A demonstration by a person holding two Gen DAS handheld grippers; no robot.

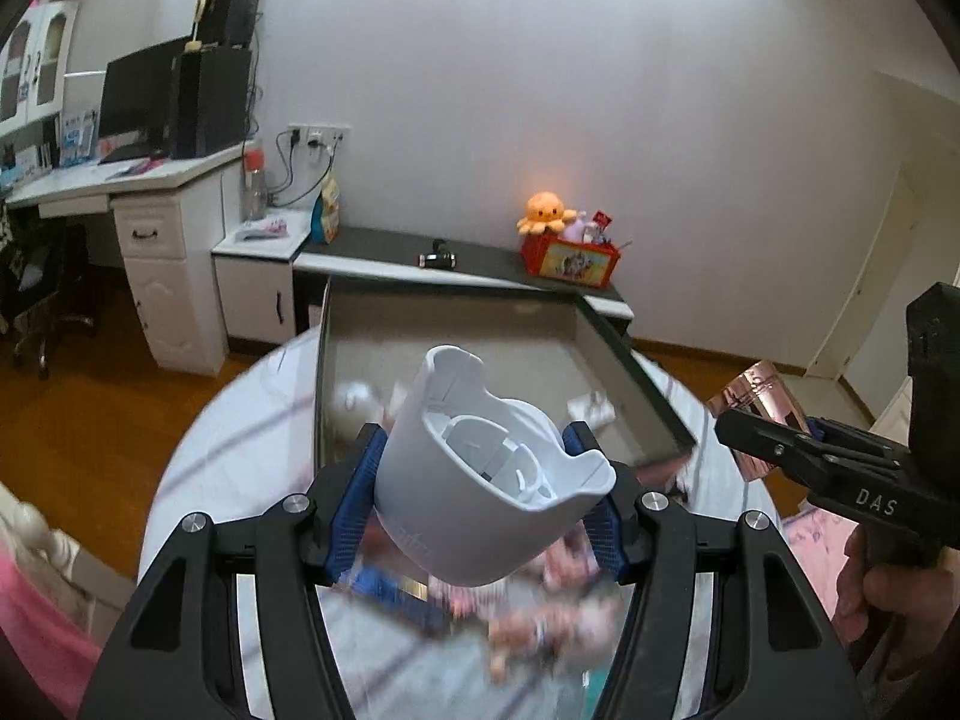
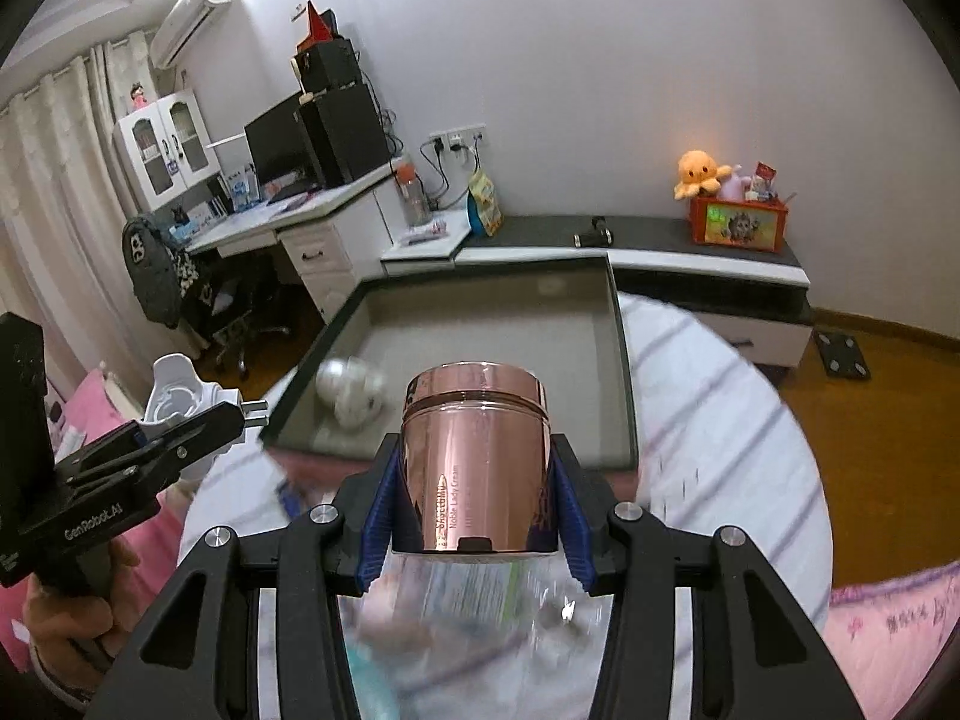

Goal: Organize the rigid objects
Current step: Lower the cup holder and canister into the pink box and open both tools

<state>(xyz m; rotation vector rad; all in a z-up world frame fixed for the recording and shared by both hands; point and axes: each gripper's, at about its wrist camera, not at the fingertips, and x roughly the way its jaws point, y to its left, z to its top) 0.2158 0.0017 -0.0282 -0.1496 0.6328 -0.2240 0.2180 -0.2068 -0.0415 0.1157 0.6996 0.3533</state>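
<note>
While both grippers are loaded and raised, the large shallow grey open-topped cardboard box (image 2: 618,360) lies ahead of and below each of them, on the round white table with faint stripes (image 2: 720,420). It already holds a blurred white rounded item (image 2: 354,390) near its left wall.

Left gripper (image 1: 486,480): blue pads pressed against the sides of a white moulded plastic housing with a notched open mouth (image 1: 480,480). The opening faces up and toward the camera; its long axis tilts away toward the box.

Right gripper (image 2: 474,510): pads pinching a shiny rose-gold cylindrical metal jar with a banded lid (image 2: 477,456). The jar stands upright, axis vertical, lid uppermost, printed text running up its side.

Judgement: each item hangs near the box's near edge, the jar more centrally aligned. A short forward and downward carry appears sufficient for either. The grippers are well apart, so interference looks unlikely.
</note>
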